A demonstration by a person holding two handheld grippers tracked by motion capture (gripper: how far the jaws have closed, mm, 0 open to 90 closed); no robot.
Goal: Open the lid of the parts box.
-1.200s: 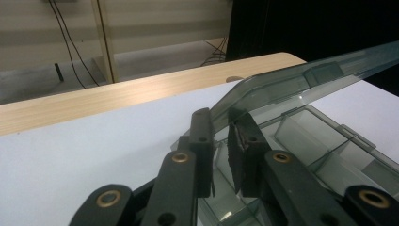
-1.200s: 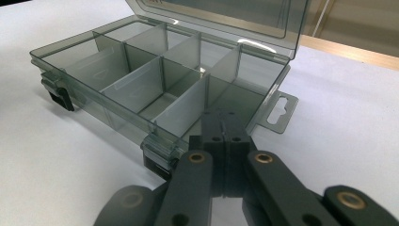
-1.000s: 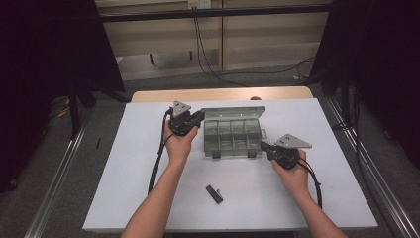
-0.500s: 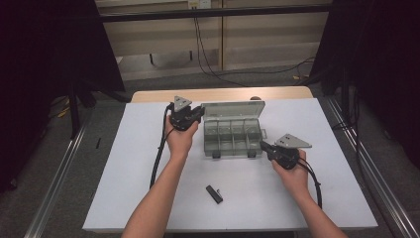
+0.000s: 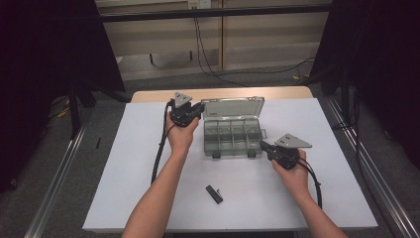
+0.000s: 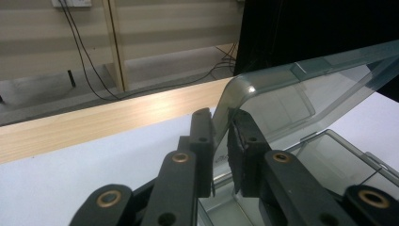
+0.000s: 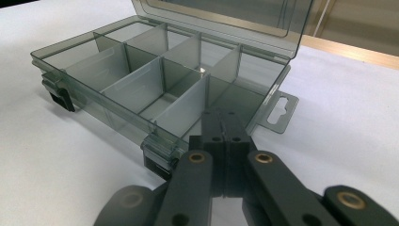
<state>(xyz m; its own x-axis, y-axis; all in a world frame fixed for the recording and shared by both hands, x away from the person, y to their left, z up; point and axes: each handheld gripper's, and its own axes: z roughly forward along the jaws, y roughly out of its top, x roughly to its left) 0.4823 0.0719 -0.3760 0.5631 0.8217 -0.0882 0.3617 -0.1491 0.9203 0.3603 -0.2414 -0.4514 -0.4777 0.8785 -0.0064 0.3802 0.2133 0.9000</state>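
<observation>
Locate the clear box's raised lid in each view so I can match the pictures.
High view: lid stands along the box's far edge, centre.
Left gripper view: lid fills the right half, its corner between the jaws.
Right gripper view: lid at top centre.
Shared landmark: the wooden table edge.

Organizer box [image 7: 155, 89] and its raised lid [image 6: 301, 99]: smooth, glossy, smoke-tinted transparent plastic. Table [image 5: 148, 198]: matt white top, with a strip of pale, grained wood [image 6: 103, 122] along the far edge. Gripper jaws [image 6: 219, 141]: matt black plastic set with brass-coloured metal rivets.
</observation>
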